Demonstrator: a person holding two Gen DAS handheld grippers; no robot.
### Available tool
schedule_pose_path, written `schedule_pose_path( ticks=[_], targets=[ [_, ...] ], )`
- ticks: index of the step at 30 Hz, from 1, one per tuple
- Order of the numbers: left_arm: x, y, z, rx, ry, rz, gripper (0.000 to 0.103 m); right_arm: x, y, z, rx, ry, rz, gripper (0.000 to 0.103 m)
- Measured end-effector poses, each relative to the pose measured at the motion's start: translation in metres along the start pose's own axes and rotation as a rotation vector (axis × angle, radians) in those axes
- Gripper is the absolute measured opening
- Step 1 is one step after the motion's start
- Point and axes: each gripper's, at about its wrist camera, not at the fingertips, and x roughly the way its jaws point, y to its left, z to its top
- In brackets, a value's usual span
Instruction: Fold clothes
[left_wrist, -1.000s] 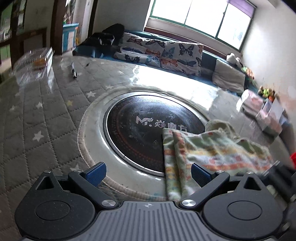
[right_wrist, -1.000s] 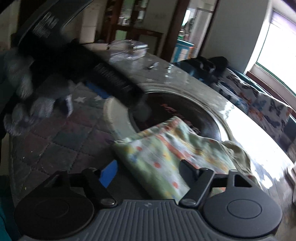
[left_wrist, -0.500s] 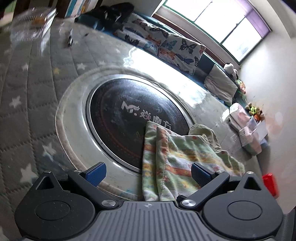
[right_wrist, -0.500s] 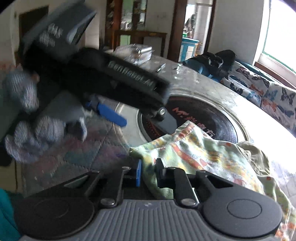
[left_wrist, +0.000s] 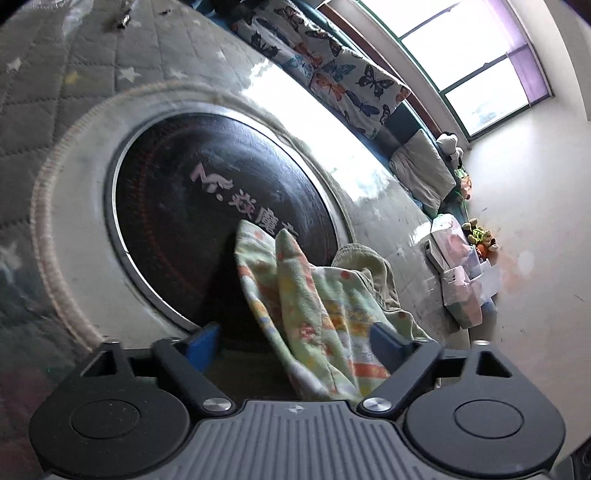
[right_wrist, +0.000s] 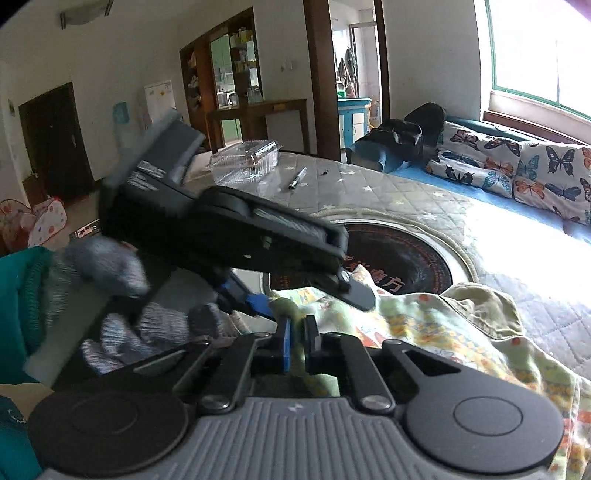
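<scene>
Left gripper (left_wrist: 291, 343) has its jaws spread wide, a lifted fold of the patterned cloth (left_wrist: 317, 314) hanging between them, untouched by either. Right gripper (right_wrist: 297, 341) has its jaws nearly together, pinching the cloth's edge. The cloth lies on the bench (left_wrist: 74, 74), draped over the rim of the round black cooktop (left_wrist: 207, 206) at its centre.

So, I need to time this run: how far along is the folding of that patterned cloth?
Early. The patterned cloth looks doubled over once, though loosely, on the table. The right gripper is nearly shut at its near edge; whether it pinches fabric is unclear. The left gripper is open around the other end. Further folds and squaring remain; an olive garment lies rumpled.
</scene>
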Motion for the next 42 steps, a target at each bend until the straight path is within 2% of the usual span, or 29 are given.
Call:
schedule_pose_path(
  ticks=[2,3,5,8,10,15,17,20,23,26,28,32,34,37,39,41,42],
  targets=[
    [0.004,0.003,-0.001,-0.020,0.018,-0.011,0.051,-0.003,-0.001,-0.002,0.001,-0.001,0.008,0.006],
    [0.006,0.004,-0.001,-0.025,0.025,-0.015,0.047,-0.004,-0.001,-0.004,0.000,-0.002,0.011,0.006],
    [0.008,0.006,-0.002,-0.023,0.029,-0.019,0.030,-0.005,-0.002,-0.006,0.005,-0.005,0.015,0.007],
    [0.008,0.008,-0.005,-0.001,0.035,0.002,0.019,-0.012,-0.008,-0.008,0.036,-0.022,-0.004,0.012],
    [0.007,0.010,-0.006,0.012,0.035,0.002,0.018,-0.017,-0.019,-0.007,0.067,-0.034,-0.035,0.015],
    [0.005,0.008,-0.008,0.032,0.030,0.010,0.018,-0.028,-0.060,-0.017,0.157,-0.036,-0.203,0.043],
    [0.004,0.008,-0.008,0.034,0.029,0.013,0.018,-0.031,-0.080,-0.025,0.199,-0.029,-0.282,0.046],
    [0.005,0.006,-0.007,0.038,0.029,0.019,0.018,-0.036,-0.114,-0.037,0.275,-0.017,-0.401,0.058],
    [0.006,0.003,-0.007,0.047,0.026,0.026,0.018,-0.041,-0.143,-0.049,0.347,-0.011,-0.503,0.059],
    [0.007,0.003,-0.006,0.052,0.026,0.030,0.018,-0.044,-0.170,-0.067,0.444,-0.013,-0.564,0.066],
    [0.007,0.002,-0.006,0.056,0.024,0.034,0.018,-0.045,-0.181,-0.076,0.487,-0.010,-0.582,0.066],
    [0.009,-0.001,-0.006,0.067,0.019,0.042,0.018,-0.042,-0.184,-0.082,0.516,-0.011,-0.552,0.067],
    [0.009,-0.001,-0.006,0.070,0.016,0.045,0.018,-0.041,-0.183,-0.085,0.527,-0.013,-0.535,0.064],
    [0.009,-0.002,-0.005,0.074,0.010,0.055,0.018,-0.040,-0.177,-0.084,0.517,-0.016,-0.504,0.047],
    [0.009,-0.003,-0.005,0.082,0.004,0.062,0.018,-0.041,-0.173,-0.083,0.516,-0.025,-0.505,0.025],
    [0.009,-0.004,-0.005,0.097,-0.003,0.070,0.017,-0.042,-0.169,-0.082,0.516,-0.034,-0.506,0.014],
    [0.010,-0.005,-0.004,0.106,-0.007,0.073,0.015,-0.042,-0.167,-0.082,0.516,-0.038,-0.507,0.012]
  ],
)
